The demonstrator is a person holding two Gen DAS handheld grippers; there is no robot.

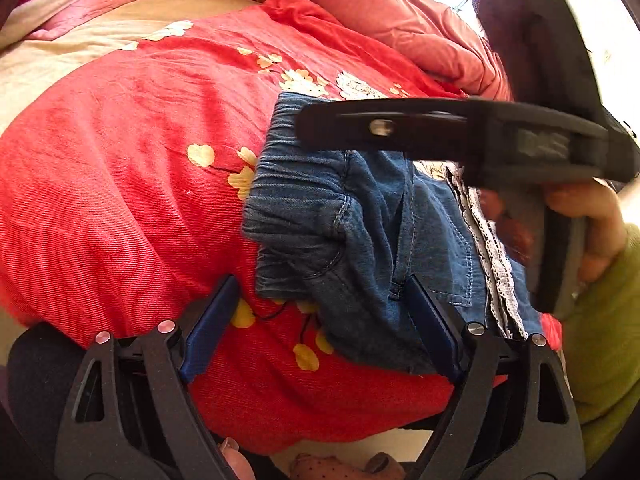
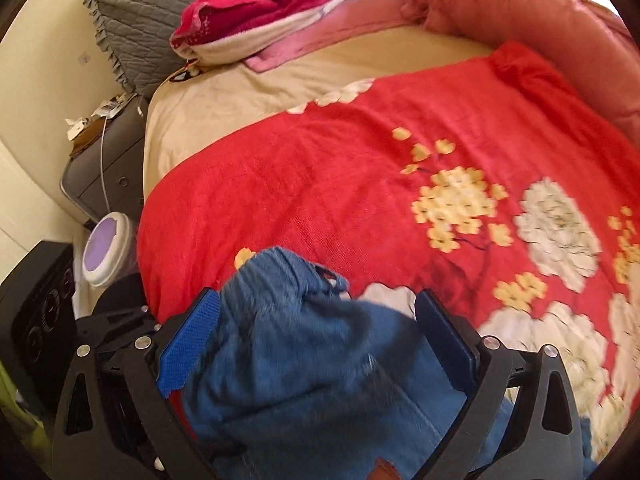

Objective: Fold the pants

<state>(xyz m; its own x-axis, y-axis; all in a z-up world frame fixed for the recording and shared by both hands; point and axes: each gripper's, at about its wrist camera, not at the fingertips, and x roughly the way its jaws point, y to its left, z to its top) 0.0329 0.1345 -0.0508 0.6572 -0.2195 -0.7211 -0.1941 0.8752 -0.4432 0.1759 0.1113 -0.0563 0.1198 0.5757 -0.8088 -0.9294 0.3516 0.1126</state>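
Black jaws of the left gripper (image 1: 320, 328) stand wide in the left wrist view, with red blanket (image 1: 120, 200) between the blue pads and nothing pinched. The right pad sits at the near edge of the pants (image 1: 352, 240), a small denim pair bunched on the bed, waistband toward the left. It looks placed to catch that edge for a fold. Above, the right gripper (image 1: 440, 132) crosses over the pants, held by a hand (image 1: 588, 232) in a green sleeve (image 1: 608, 340).

From the right wrist, the right gripper (image 2: 316, 340) also gapes wide. The pants (image 2: 300, 360) fill the gap, blurred, but the pads do not seem to press them; they straddle the bunched waist, probably to gather it. Beyond spreads the blanket (image 2: 340, 184), then a grey pillow (image 2: 152, 8).
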